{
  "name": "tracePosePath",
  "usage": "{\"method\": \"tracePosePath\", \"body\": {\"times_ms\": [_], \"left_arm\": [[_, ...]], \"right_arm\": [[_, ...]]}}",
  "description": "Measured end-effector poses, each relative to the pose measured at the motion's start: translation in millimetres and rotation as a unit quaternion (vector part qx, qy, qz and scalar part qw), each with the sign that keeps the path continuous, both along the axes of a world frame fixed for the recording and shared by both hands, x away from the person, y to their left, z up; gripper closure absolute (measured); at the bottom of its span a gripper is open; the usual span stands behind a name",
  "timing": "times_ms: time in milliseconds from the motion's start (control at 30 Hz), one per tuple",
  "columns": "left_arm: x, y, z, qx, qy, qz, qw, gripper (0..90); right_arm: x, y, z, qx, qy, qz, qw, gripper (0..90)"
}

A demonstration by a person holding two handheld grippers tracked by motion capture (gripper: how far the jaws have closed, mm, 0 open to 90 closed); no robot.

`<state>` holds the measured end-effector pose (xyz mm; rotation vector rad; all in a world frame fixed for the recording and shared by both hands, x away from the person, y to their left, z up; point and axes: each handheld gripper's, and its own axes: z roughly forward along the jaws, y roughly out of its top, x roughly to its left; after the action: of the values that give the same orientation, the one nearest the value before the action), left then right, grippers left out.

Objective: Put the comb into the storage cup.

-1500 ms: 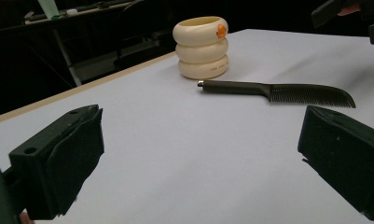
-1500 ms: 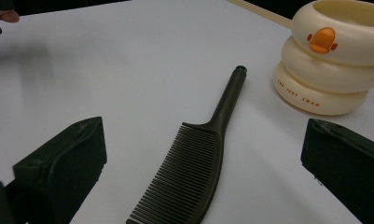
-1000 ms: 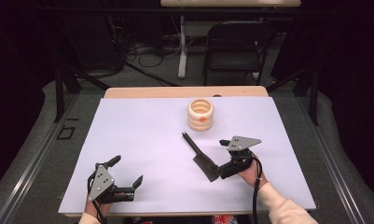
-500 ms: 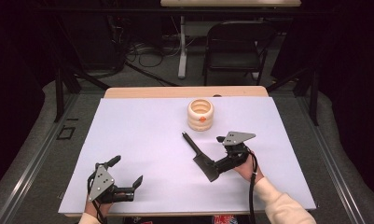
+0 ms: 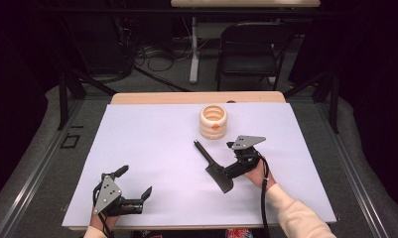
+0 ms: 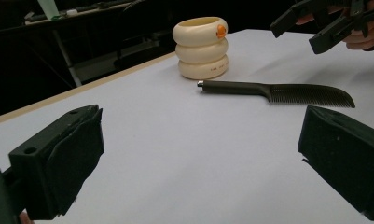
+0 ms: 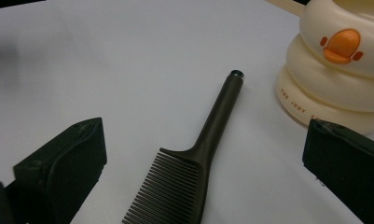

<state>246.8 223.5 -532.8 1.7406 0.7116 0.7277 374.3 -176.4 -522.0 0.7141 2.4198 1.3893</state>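
Down at the near left corner of the white sheet (image 5: 152, 144), the left gripper (image 5: 137, 191) rests low with its jaws spread wide and nothing between them — well apart from the work. Toward the middle lies the comb (image 5: 212, 166), flat on the sheet, its long axis running from the handle tip near the cream ringed pot (image 5: 213, 121) back to the toothed end closest to the person. The right gripper (image 5: 221, 176) is much the nearer one: it hovers just over the toothed end, jaws gaping and empty. In the right gripper view the comb (image 7: 194, 168) sits between the two black jaws, its handle pointing away along their line, so a grasp would likely close across the teeth or the neck. How high the jaws stand above the comb is hard to judge, and the toothed end is cut off at the bottom of that view. The pot stands just beside the handle tip, not touching it.
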Motion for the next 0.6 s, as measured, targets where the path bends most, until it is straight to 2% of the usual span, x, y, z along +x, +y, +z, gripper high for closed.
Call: {"method": "tracePosePath", "body": {"times_ms": [600], "left_arm": [[-0.1, 0.2, 0.1, 0.001, -0.001, -0.001, 1.0, 0.3]], "right_arm": [[17.3, 13.7, -0.1, -0.003, 0.009, 0.005, 0.9999, 0.0]]}}
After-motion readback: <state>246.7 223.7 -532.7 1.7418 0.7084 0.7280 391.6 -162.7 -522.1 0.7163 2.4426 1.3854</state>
